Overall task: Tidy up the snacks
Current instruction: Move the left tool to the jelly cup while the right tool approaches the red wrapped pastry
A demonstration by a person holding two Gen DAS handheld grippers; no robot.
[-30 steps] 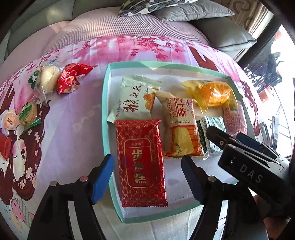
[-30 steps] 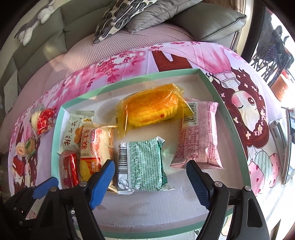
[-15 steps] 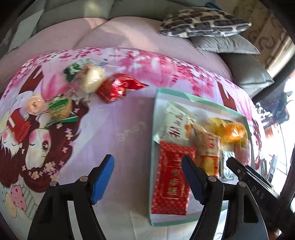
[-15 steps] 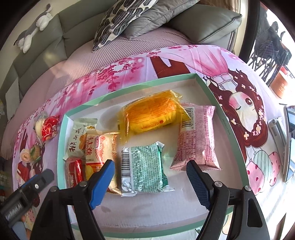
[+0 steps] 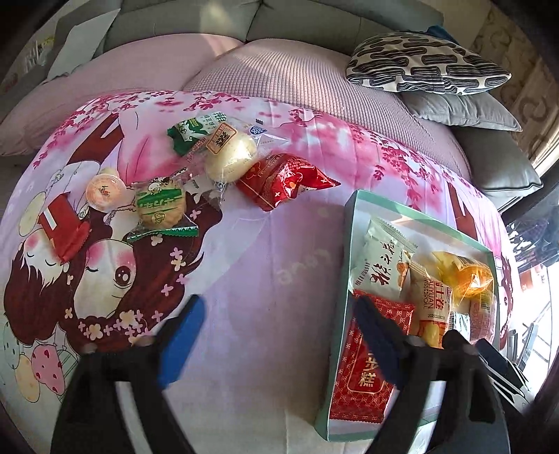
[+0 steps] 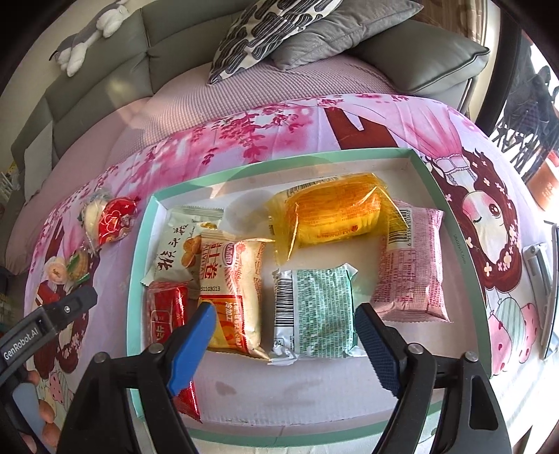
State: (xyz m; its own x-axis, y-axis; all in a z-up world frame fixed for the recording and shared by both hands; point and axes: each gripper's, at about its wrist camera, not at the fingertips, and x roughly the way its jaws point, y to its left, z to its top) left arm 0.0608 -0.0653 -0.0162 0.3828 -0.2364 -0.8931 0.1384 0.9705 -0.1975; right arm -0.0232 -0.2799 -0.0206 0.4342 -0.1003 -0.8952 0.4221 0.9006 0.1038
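Note:
A mint-rimmed white tray holds several snack packs: a red pack, a white pack, a yellow-and-white pack, a green pack, an orange pack and a pink pack. Loose snacks lie on the cloth left of the tray: a red wrapped one, a pale bun, a green-labelled biscuit, a jelly cup. My left gripper is open and empty above the cloth, left of the tray. My right gripper is open and empty over the green pack.
A pink cartoon-print cloth covers the table. A grey sofa with a patterned pillow and grey cushions stands behind. A metal object lies at the table's right edge.
My left gripper has swung left, away from the tray's red pack, and now faces the loose snacks on the cloth. My right gripper has stayed over the tray.

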